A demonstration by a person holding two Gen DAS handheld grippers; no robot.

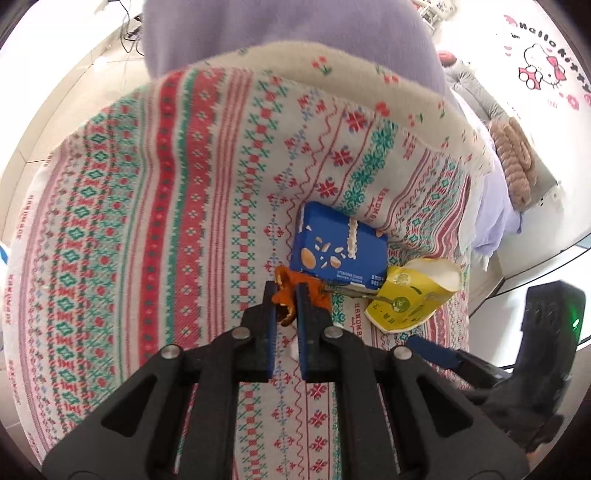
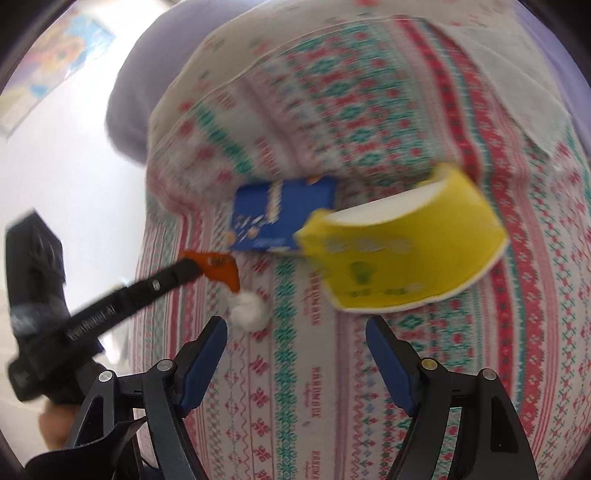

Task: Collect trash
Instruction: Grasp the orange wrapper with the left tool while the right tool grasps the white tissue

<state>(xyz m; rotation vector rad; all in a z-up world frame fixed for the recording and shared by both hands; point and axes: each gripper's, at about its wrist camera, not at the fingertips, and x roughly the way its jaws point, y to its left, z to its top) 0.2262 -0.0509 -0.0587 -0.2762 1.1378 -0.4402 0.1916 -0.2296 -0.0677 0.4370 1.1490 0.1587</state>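
My left gripper [image 1: 285,295] is shut on an orange peel [image 1: 286,312], just above the patterned blanket [image 1: 147,221]; it also shows in the right wrist view [image 2: 218,267] at the left. A blue snack box [image 1: 338,249] lies just beyond the peel, also in the right wrist view [image 2: 280,218]. A crushed yellow paper cup [image 1: 413,295] lies on its side to the right of the box, seen in the right wrist view too [image 2: 402,254]. A white cotton ball [image 2: 248,308] sits under the peel. My right gripper [image 2: 297,332] is open, empty, just short of the cup.
A person in a lavender top [image 1: 288,33] sits beyond the blanket. A grey and a brown cushion [image 1: 517,158] lie at the far right. The right gripper's body [image 1: 546,339] shows at the right of the left wrist view.
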